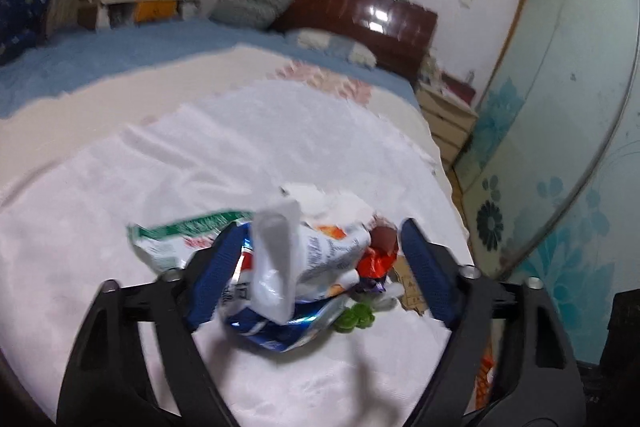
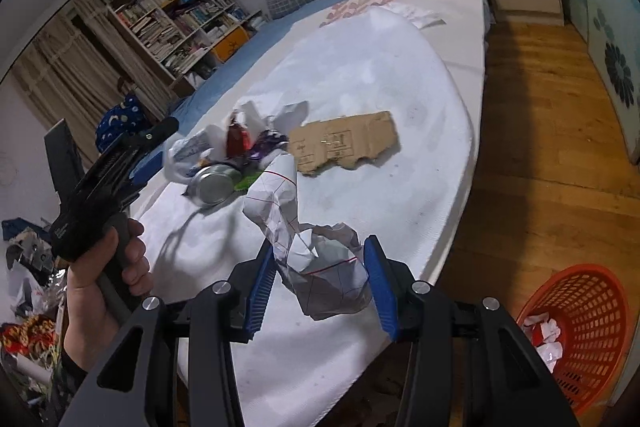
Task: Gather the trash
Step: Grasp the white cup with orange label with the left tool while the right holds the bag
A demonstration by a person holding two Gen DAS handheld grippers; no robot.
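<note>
Your right gripper (image 2: 320,283) grips crumpled paper (image 2: 320,267) over the bed (image 2: 400,75); your left gripper (image 1: 316,267), apparently open, straddles wrappers (image 1: 280,267); orange basket (image 2: 580,327) beside the bed.

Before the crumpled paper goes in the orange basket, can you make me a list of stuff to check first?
1. Right gripper has the crumpled paper: ok, both blue fingers press its sides.
2. Orange basket within sight: ok, on the floor low to the right, already holding some paper.
3. Paper over the basket: not ok, it hangs above the bed edge.
4. Paper free of the trash pile: cannot tell, its far end overlaps the pile.
5. Left gripper out of the way: ok, it is at the pile, fingers either side of a white bag.
6. Left grip closed: not ok, a gap shows beside one finger.
</note>
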